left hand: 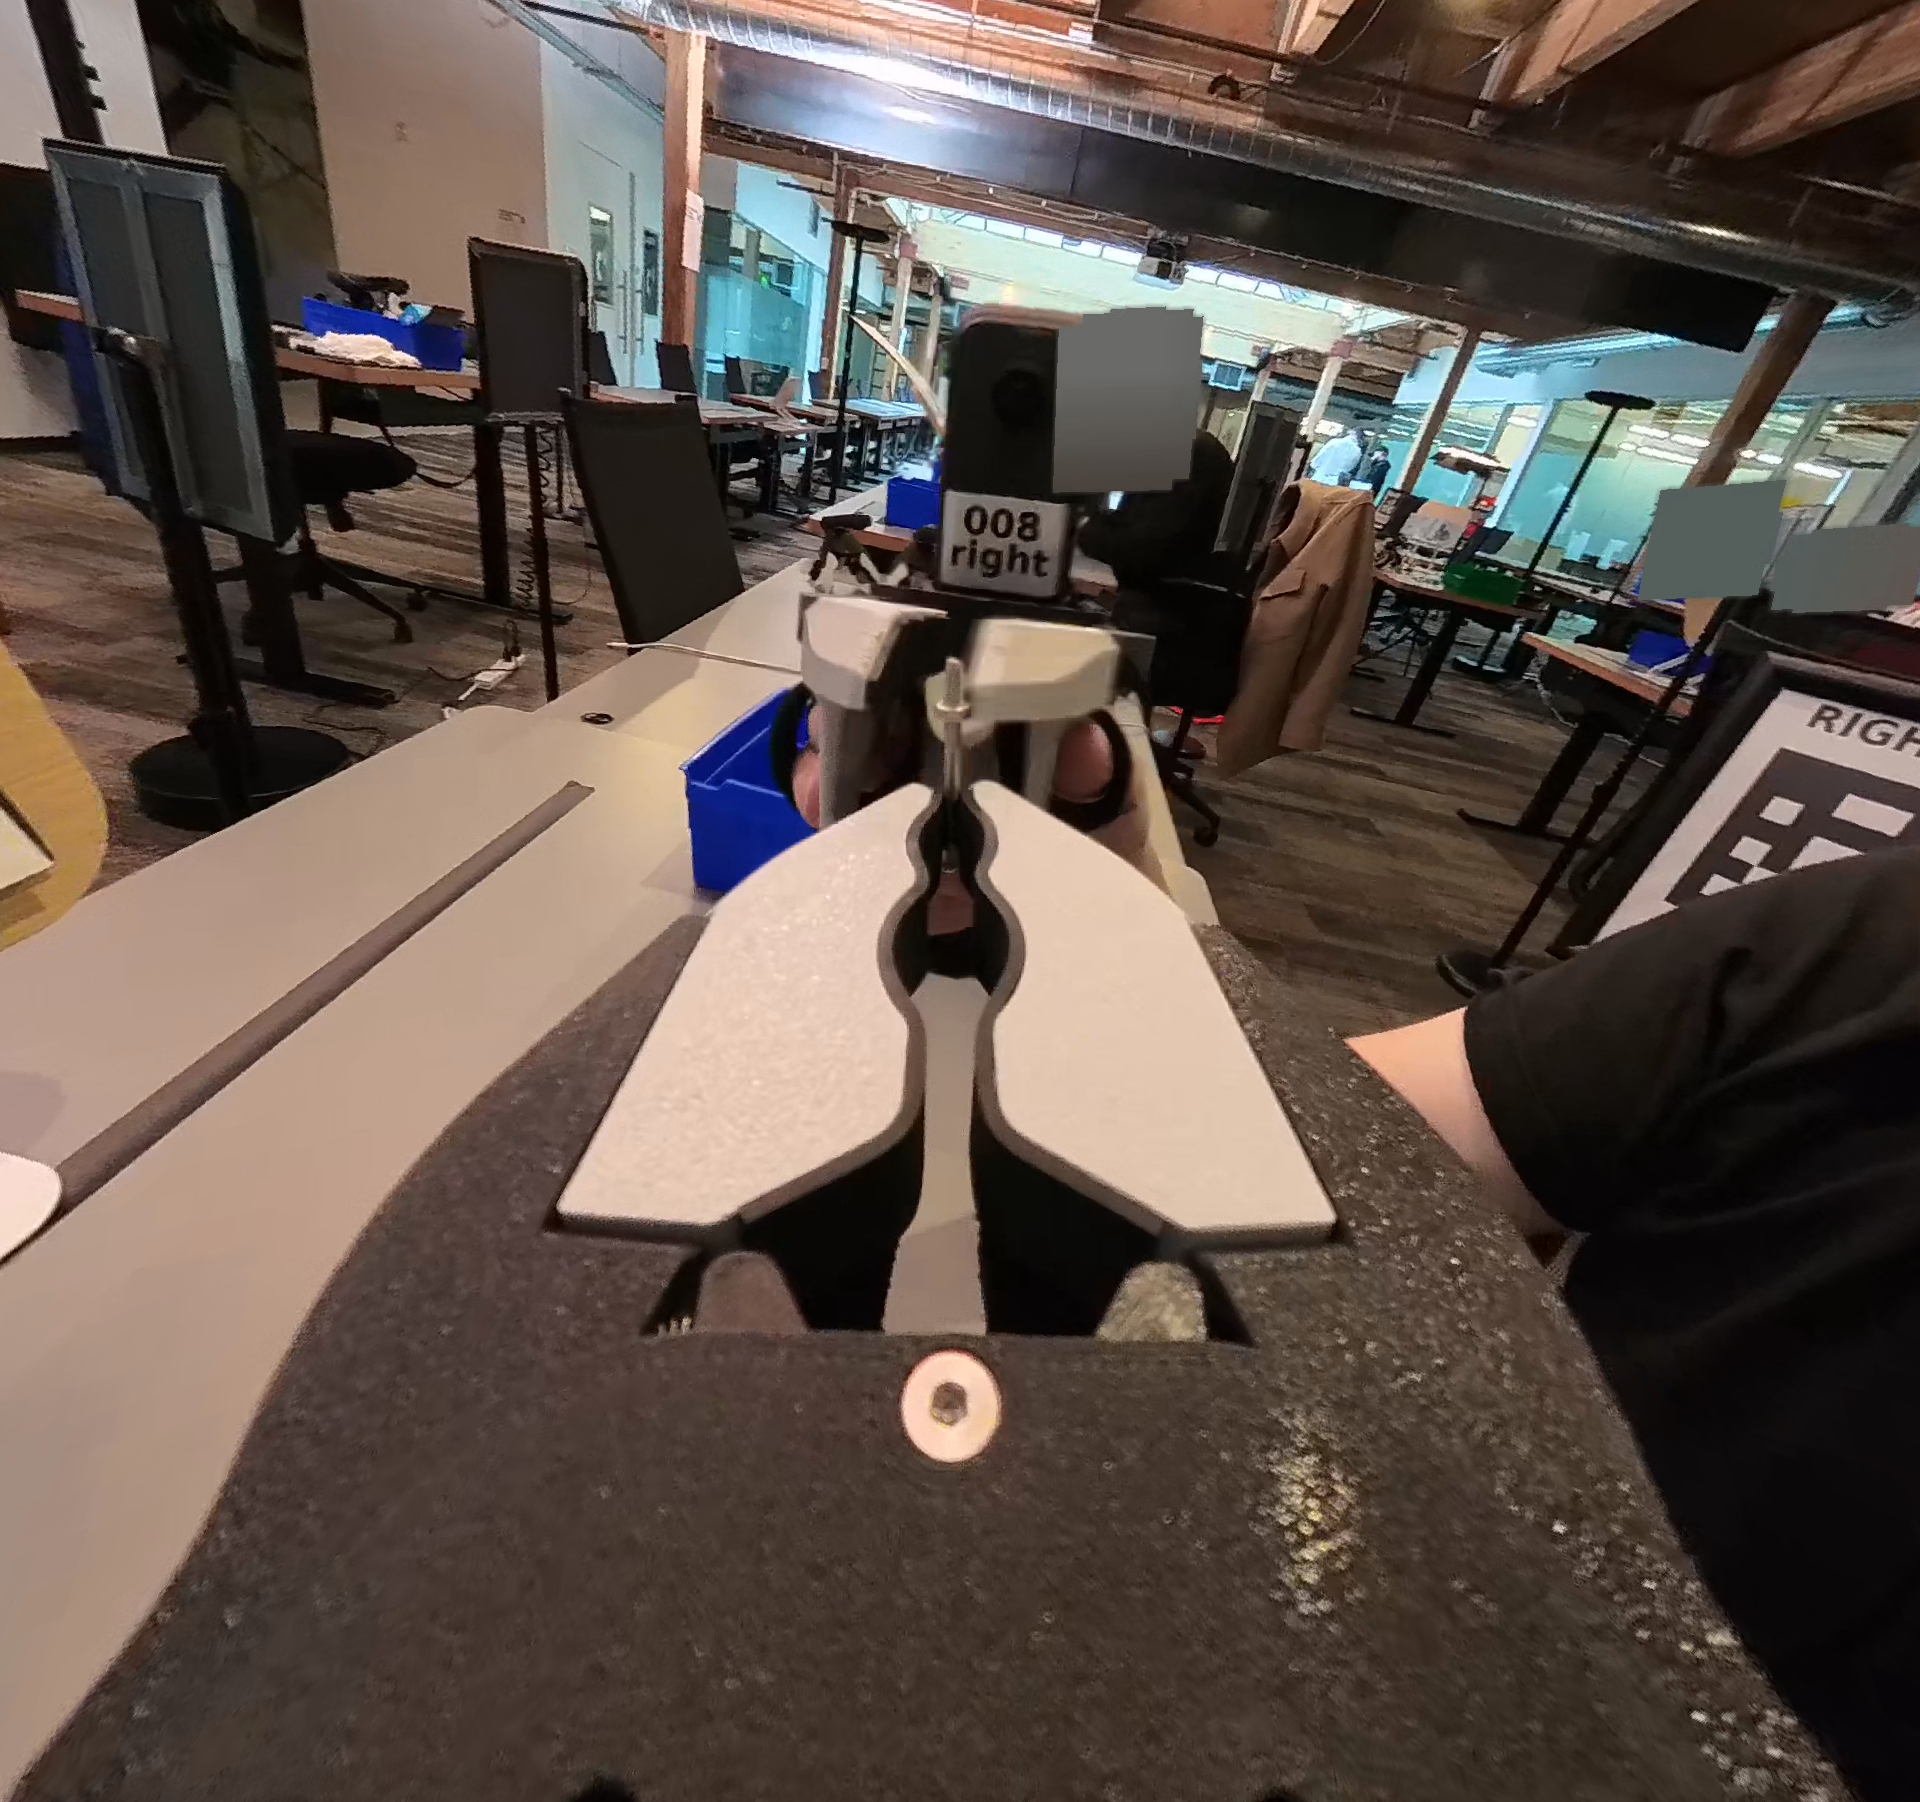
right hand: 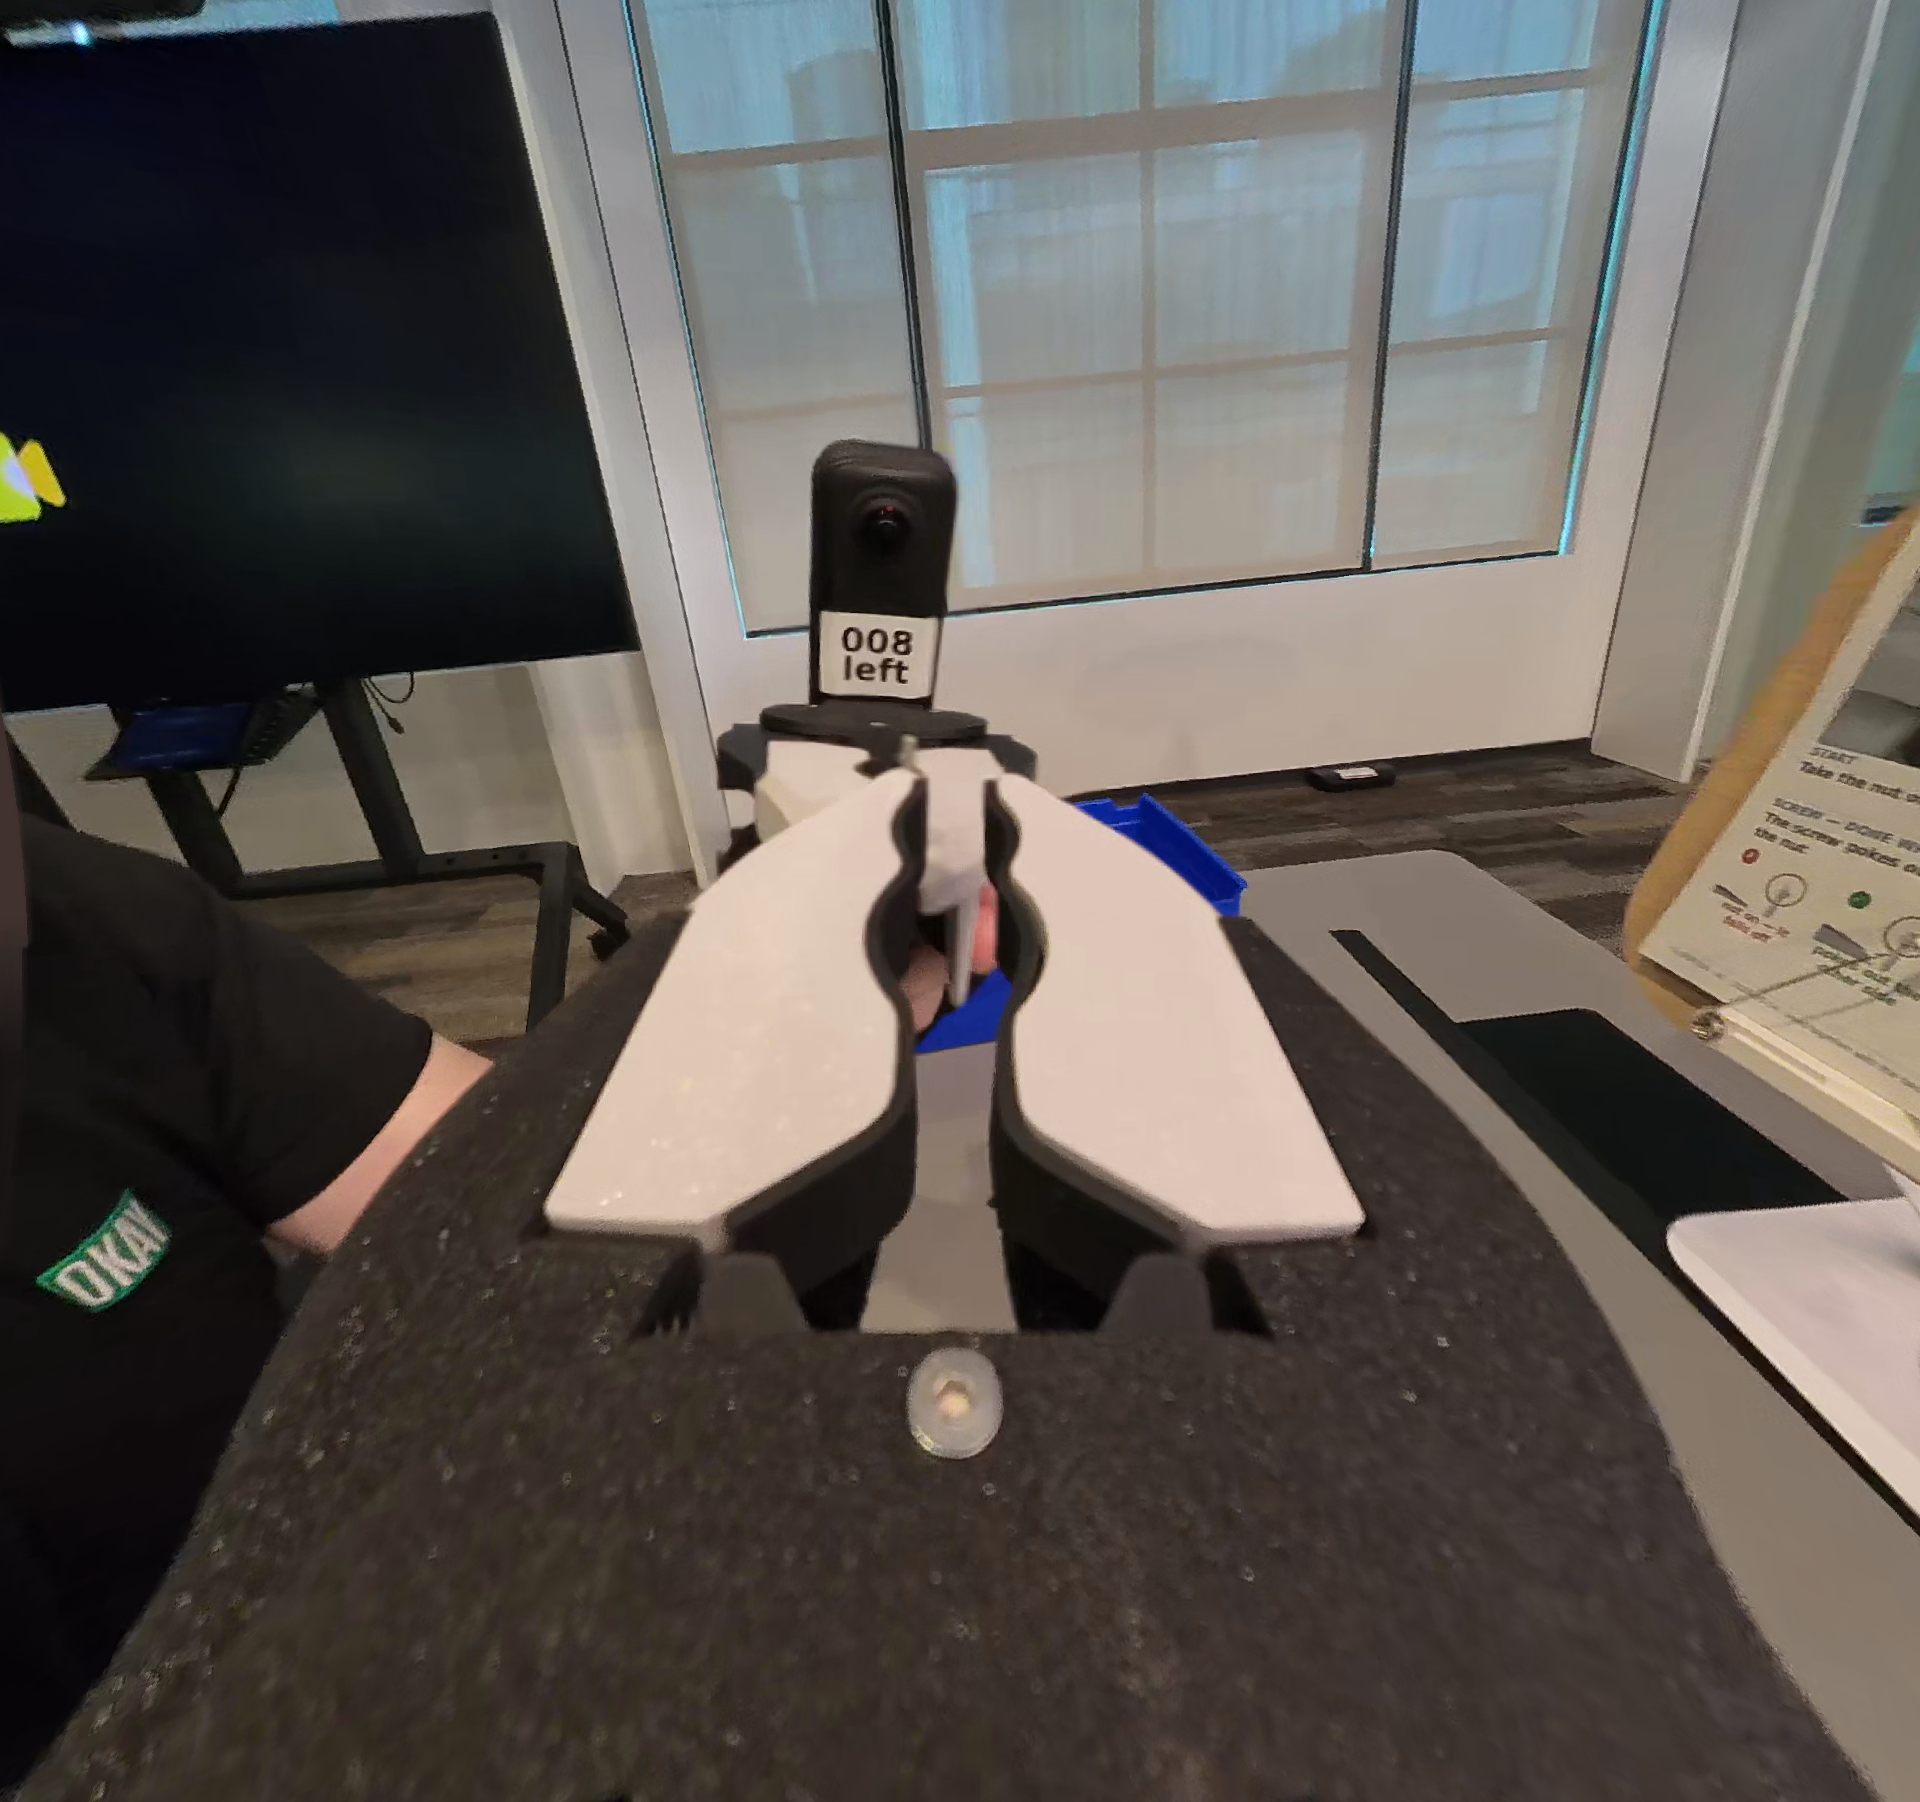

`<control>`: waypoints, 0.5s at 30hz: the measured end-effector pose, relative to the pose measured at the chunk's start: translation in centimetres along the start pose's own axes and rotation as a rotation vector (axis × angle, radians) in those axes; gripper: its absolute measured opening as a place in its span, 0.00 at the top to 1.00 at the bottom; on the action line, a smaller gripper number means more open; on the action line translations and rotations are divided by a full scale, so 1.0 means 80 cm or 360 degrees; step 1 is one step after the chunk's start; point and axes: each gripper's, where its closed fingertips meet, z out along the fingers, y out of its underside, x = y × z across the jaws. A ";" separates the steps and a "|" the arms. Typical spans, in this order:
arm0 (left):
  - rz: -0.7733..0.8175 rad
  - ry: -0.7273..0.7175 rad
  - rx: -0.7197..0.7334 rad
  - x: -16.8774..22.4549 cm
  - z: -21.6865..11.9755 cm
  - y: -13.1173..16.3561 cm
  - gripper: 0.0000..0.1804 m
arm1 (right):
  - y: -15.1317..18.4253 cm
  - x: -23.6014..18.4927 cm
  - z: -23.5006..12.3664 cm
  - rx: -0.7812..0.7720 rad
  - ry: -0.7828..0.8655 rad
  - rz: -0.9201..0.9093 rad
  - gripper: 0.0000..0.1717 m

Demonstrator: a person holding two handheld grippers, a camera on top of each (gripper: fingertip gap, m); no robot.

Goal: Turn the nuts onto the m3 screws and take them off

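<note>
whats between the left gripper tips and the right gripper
A thin screw carrying a nut, pinched in the left gripper and reaching the right gripper; seen in the left wrist view.

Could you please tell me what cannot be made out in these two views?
- Left wrist view: whether the right gripper presses the nut on the screw; too small and shadowed.
- Right wrist view: the nut, hidden behind the white fingers.
- Both views: the contents of the blue bin, hidden by its wall and the fingers.
</note>
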 end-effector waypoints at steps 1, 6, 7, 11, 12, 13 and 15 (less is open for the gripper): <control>-0.0010 0.0023 0.0013 0.002 -0.002 -0.002 0.99 | -0.003 0.006 -0.006 0.0023 0.0025 0.0014 0.95; -0.0030 0.0020 0.0027 0.000 -0.004 -0.004 0.99 | -0.007 -0.007 -0.005 0.0023 -0.0031 -0.0006 0.92; -0.0032 0.0027 0.0024 0.001 -0.003 -0.003 0.99 | -0.006 -0.011 0.000 0.0019 -0.0022 -0.0038 0.91; -0.0015 0.0033 -0.0008 0.005 0.003 0.001 0.99 | 0.001 -0.006 0.009 -0.0019 0.0040 -0.0081 0.89; -0.0007 0.0019 -0.0010 0.004 0.002 0.001 0.99 | 0.000 -0.006 0.006 -0.0011 0.0021 -0.0055 0.89; 0.0000 0.0011 -0.0005 0.003 0.001 0.000 0.99 | -0.002 -0.003 0.002 0.0005 0.0011 -0.0020 0.91; -0.0009 0.0028 0.0014 0.005 -0.002 -0.003 0.99 | -0.009 0.007 -0.010 0.0060 0.0047 0.0013 0.93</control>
